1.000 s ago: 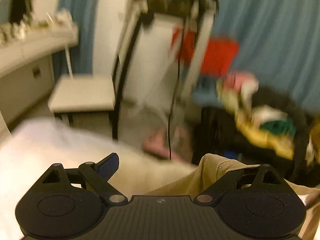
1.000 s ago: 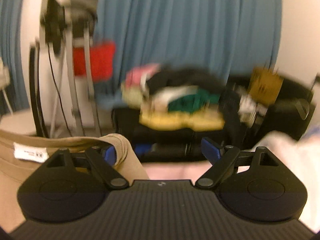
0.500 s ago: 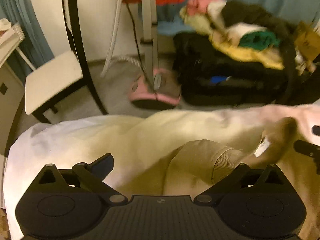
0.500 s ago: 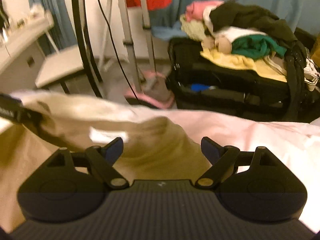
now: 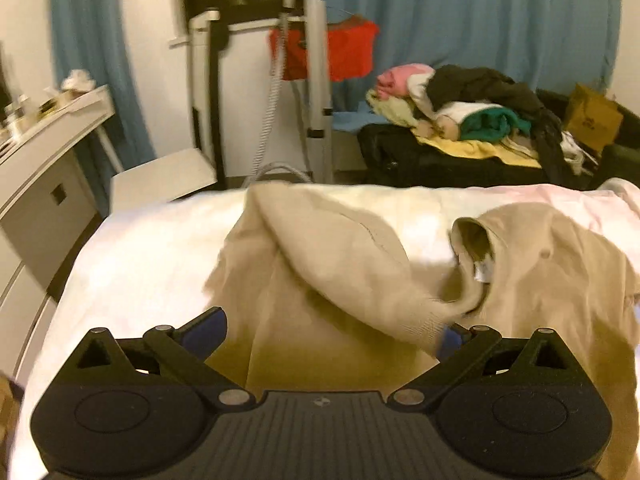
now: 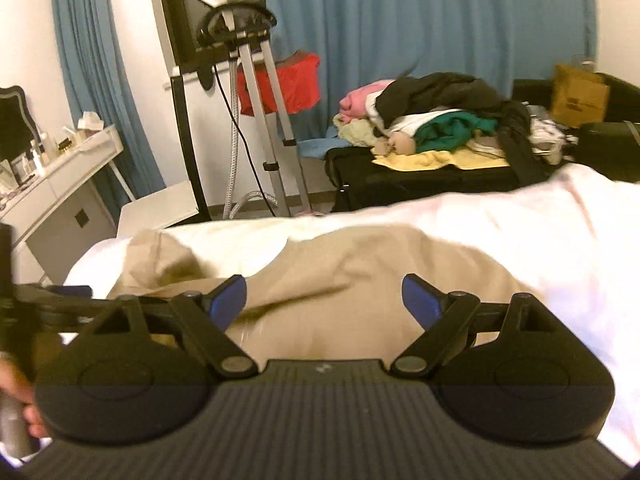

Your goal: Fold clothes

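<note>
Sweater point(image 5: 360, 280) in beige lies crumpled on the bed point(image 5: 132, 264), and both your tongs hang wide over it.

Your left tongs point(image 5: 332, 332) gape with a ribbed fold of the sweater draped across the gap, right by the right blue pad, though you grip nothing; your right tongs point(image 6: 322, 298) stand spread above the cloth, pads clear of it. The sweater sits toward the far edge of the bed, collar and white label turned up. Beyond that far edge you see blue curtains point(image 5: 480, 20), a garment steamer point(image 6: 256, 92) on its pole, a red garment point(image 5: 344, 52) hanging behind it, and a heap of clothes point(image 6: 436, 120) on a black suitcase point(image 6: 420, 176). At the left, a white dresser point(image 6: 60, 184) carries small bottles.
</note>
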Demonstrator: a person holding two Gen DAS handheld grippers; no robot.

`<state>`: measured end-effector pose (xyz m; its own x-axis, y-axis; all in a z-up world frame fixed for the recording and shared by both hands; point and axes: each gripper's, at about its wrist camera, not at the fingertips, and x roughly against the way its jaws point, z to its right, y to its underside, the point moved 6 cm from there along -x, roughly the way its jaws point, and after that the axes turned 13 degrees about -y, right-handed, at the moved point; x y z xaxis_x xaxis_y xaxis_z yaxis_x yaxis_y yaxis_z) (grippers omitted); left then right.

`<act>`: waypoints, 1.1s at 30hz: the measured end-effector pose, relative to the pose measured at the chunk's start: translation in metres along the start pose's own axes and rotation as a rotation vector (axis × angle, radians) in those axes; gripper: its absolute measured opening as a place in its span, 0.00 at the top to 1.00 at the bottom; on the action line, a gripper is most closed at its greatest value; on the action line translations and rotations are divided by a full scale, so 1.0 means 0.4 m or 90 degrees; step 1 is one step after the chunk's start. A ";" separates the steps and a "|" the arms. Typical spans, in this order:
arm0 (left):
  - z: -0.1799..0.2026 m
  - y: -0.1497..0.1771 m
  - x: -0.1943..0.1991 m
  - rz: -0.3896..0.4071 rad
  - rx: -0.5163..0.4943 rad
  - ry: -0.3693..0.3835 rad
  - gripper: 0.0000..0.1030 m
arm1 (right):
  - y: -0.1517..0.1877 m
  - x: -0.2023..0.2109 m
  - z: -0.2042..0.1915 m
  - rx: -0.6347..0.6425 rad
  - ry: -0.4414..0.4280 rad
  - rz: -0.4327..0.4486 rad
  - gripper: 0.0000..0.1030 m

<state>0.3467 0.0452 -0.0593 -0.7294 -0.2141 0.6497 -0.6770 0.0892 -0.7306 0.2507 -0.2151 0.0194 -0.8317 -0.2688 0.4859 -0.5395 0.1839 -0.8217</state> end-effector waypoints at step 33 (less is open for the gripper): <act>0.061 0.121 -0.048 0.130 -0.073 0.154 0.59 | -0.038 -0.672 0.054 0.101 -0.060 -0.139 0.61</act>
<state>0.3306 0.0299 -0.1123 -0.8436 0.0555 0.5341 -0.5118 0.2180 -0.8310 0.4854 -0.1659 -0.1051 -0.6784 -0.3742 0.6323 -0.6707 -0.0360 -0.7409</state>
